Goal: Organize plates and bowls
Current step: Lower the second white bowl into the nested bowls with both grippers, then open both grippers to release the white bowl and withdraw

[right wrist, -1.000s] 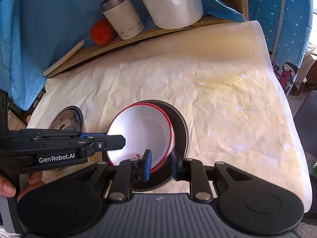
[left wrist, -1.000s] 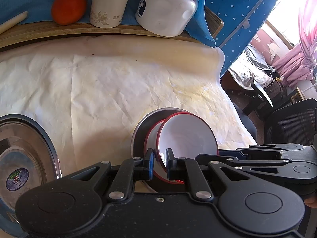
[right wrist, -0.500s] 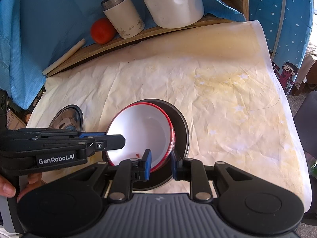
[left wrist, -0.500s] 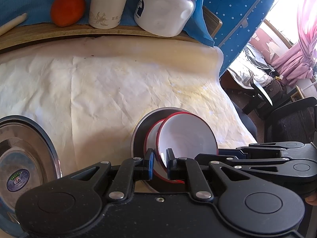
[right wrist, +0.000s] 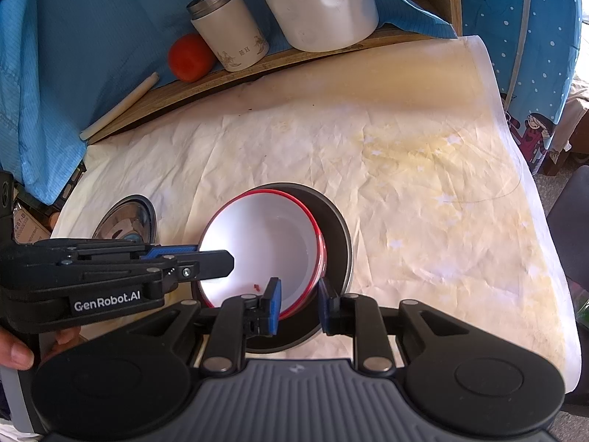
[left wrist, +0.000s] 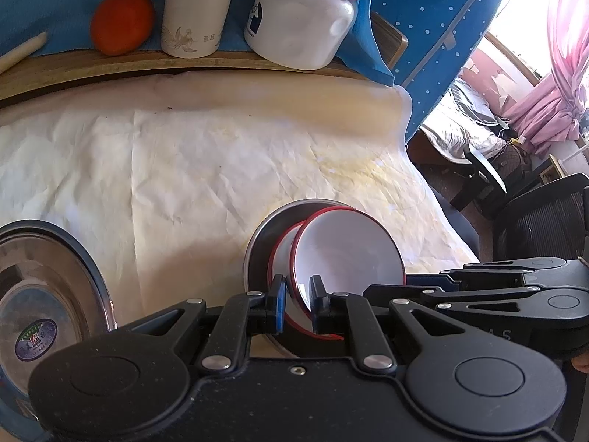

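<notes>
- L gripper (left wrist: 297, 304) & R gripper (right wrist: 299, 307): no change vs a sec ago, each pinching the rim of the red-rimmed bowls (left wrist: 346, 254).
- Bowls sit nested & tilted inside grey dish (right wrist: 337, 235); release prob. not yet done.

Near rim of the dark metal bowl (right wrist: 337, 235) hidden behind the right gripper (right wrist: 299, 304) body. Lower white bowl (left wrist: 280, 258) almost wholly covered by the red-rimmed white bowl (left wrist: 346, 250) nested in it (only a crescent of rim shows). Steel lid (left wrist: 48, 287) cut by the left and bottom picture edges, its round sticker too small to read. White jug (left wrist: 298, 25) cropped at the top edge, cap half gone. Thermos (left wrist: 197, 14) top likewise cropped. Contact between the left gripper (left wrist: 297, 304) pads and the bowl rim impossible to judge from here. Person's hand (right wrist: 16, 350) mostly behind the black casing, only fingertips visible.
</notes>
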The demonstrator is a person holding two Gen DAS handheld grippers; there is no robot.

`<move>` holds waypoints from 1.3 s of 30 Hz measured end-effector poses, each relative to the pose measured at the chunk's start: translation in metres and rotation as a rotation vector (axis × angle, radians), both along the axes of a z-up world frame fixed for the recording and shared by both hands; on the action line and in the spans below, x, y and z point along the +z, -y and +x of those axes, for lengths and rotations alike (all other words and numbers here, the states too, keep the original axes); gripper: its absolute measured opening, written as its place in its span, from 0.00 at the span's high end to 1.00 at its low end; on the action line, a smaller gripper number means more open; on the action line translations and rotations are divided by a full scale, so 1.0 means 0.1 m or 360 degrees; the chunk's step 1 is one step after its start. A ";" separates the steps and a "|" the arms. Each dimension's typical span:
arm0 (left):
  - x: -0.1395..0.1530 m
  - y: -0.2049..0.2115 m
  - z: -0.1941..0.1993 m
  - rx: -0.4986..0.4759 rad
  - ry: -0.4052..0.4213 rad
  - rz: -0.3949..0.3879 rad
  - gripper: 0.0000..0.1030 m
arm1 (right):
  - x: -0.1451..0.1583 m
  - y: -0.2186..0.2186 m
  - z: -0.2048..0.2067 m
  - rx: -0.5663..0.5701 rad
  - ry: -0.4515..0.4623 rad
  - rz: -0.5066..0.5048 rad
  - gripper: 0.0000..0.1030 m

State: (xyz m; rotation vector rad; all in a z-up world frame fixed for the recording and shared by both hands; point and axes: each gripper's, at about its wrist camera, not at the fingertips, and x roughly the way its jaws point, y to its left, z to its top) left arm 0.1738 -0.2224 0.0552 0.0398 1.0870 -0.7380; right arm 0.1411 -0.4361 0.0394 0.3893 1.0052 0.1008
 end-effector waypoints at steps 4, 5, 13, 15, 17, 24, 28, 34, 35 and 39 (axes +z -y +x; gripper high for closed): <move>0.01 -0.01 -0.01 0.0016 0.0035 0.0025 0.82 | 0.00 0.00 -0.01 0.0000 -0.0003 0.0003 0.77; 0.00 -0.02 -0.02 0.0010 0.0038 0.0019 0.82 | 0.00 0.00 -0.01 0.0001 -0.0004 0.0008 0.77; -0.02 -0.04 -0.04 -0.0012 0.0081 0.0012 0.81 | 0.00 -0.01 -0.02 -0.0008 0.0001 0.0004 0.76; -0.03 -0.05 -0.05 -0.0018 0.0099 0.0013 0.79 | 0.00 -0.01 -0.03 -0.0010 0.0002 0.0003 0.76; -0.05 -0.06 -0.07 -0.0024 0.0109 0.0009 0.78 | 0.00 -0.01 -0.03 -0.0015 0.0006 0.0006 0.76; -0.07 -0.10 -0.06 -0.0029 0.0091 -0.0031 0.78 | 0.05 -0.02 -0.07 -0.0029 0.0031 -0.0024 0.72; -0.03 -0.16 -0.07 -0.0029 0.0080 -0.0076 0.73 | 0.13 0.00 -0.12 -0.0040 0.0075 -0.0020 0.57; 0.10 -0.25 -0.12 -0.0007 0.0144 -0.0124 0.59 | 0.22 0.06 -0.22 -0.0078 0.0124 -0.0052 0.40; 0.12 -0.27 -0.13 -0.0001 0.0159 -0.0128 0.58 | 0.23 0.08 -0.24 -0.0083 0.0128 -0.0054 0.38; 0.20 -0.32 -0.16 0.0030 0.0210 -0.0140 0.39 | 0.26 0.11 -0.34 -0.0109 0.0155 -0.0067 0.24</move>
